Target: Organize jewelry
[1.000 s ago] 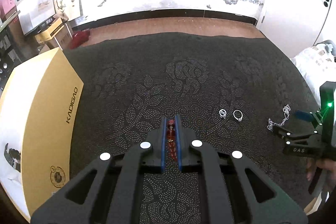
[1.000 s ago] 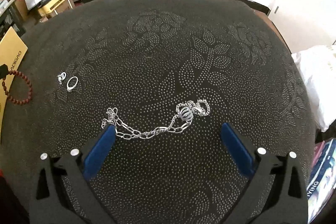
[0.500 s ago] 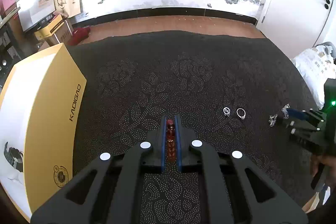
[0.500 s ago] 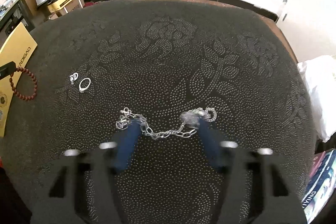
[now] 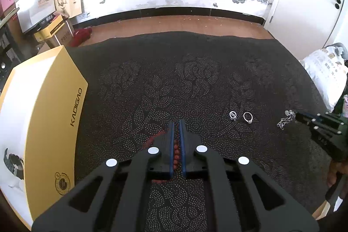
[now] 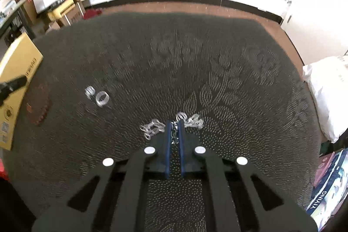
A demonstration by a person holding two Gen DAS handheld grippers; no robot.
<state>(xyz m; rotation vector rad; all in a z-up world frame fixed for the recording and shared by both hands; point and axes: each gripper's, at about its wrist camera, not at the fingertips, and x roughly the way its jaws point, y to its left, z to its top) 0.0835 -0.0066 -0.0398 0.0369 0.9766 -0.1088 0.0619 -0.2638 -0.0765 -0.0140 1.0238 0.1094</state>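
My left gripper [image 5: 176, 123] is shut on a red bead bracelet [image 5: 176, 152], whose loop shows beside and under the fingers. My right gripper [image 6: 174, 123] is shut on a silver chain necklace [image 6: 191, 120], which bunches on both sides of the fingertips; in the left wrist view the chain [image 5: 285, 120] hangs at the right gripper's tip. Two silver rings [image 5: 248, 117] lie side by side on the black patterned cloth [image 5: 184, 79], between the two grippers; the blurred right wrist view shows them too [image 6: 102, 98].
A yellow and white box [image 5: 54, 123] marked KADIGAO stands at the cloth's left edge. A white bag [image 5: 326, 75] lies off the right edge. Cartons [image 5: 54, 29] and a wooden floor lie beyond the far edge. A magazine [image 6: 326, 190] lies at the right.
My right gripper has closed from wide open onto the silver chain and gathered it. My left gripper stays shut on the bracelet and has lowered it toward the cloth.
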